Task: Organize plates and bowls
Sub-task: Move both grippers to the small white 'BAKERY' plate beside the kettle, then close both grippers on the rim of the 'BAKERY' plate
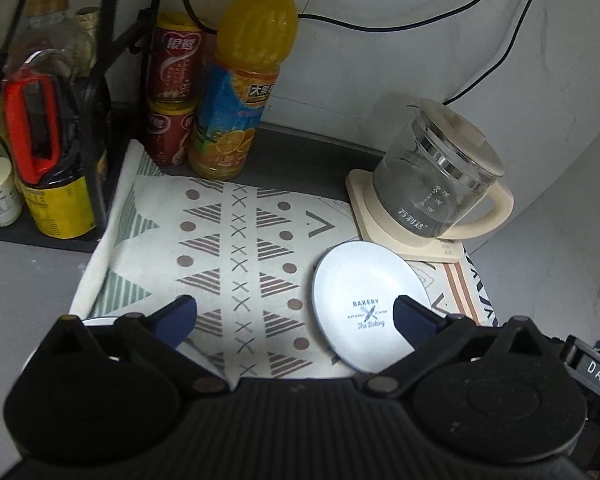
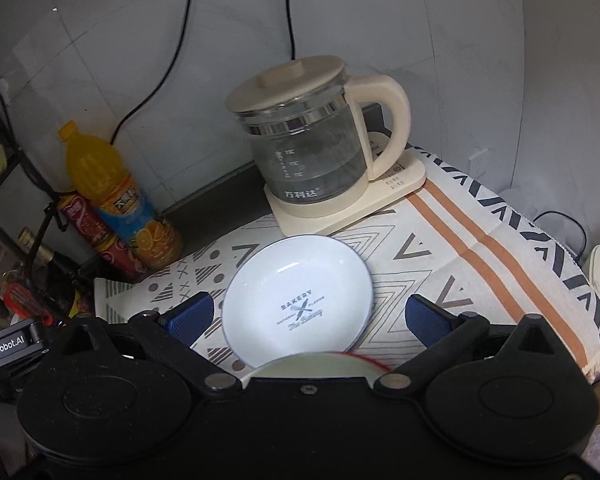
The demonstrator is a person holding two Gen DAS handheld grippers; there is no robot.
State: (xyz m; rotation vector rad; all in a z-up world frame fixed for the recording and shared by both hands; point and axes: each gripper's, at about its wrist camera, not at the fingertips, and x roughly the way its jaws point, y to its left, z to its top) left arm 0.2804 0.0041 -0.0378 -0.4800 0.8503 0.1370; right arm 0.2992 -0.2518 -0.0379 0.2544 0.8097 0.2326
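Note:
A white plate with blue "BAKERY" print (image 1: 364, 308) lies flat on the patterned cloth (image 1: 236, 248); it also shows in the right wrist view (image 2: 300, 300). My left gripper (image 1: 296, 320) is open and empty, and the plate lies under its right finger. A white rim (image 1: 96, 322) shows just behind its left finger. My right gripper (image 2: 308, 316) is open above the plate, its fingers apart on either side. A cream bowl with a red rim (image 2: 320, 364) shows at the gripper's base, mostly hidden.
A glass kettle on a cream base (image 1: 436, 196) stands behind the plate, also in the right wrist view (image 2: 320, 152). An orange juice bottle (image 1: 244, 80) and red cans (image 1: 172, 92) stand at the back left. A black rack with bottles (image 1: 48, 140) is at the left.

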